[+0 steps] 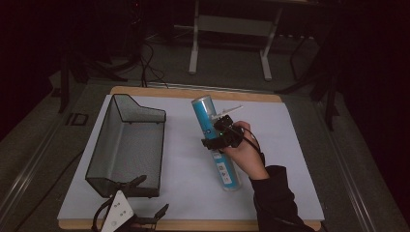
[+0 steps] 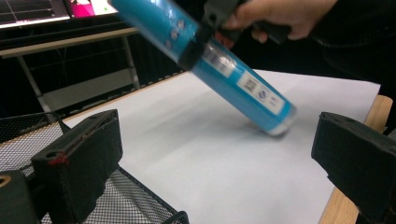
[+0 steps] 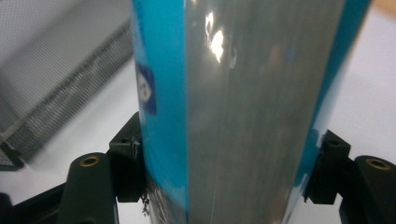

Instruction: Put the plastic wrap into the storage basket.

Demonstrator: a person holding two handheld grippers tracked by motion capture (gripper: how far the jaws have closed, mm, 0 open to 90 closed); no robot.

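blue tube (image 1: 216, 140) | clamped mid-length (tilted) between right gripper (image 1: 220, 137) fingers (image 3: 127, 168)

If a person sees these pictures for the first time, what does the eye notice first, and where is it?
The eye goes first to the bright blue tube, near the middle of the white table sheet, tilted, with the right hand-held gripper shut around its middle. Next comes the black mesh basket on the left side of the sheet. The left hand-held gripper lies open at the near edge, just before the basket.

blue tube (image 2: 205, 56) motion-blurred, top cropped, left gripper (image 1: 126, 212) partly cropped
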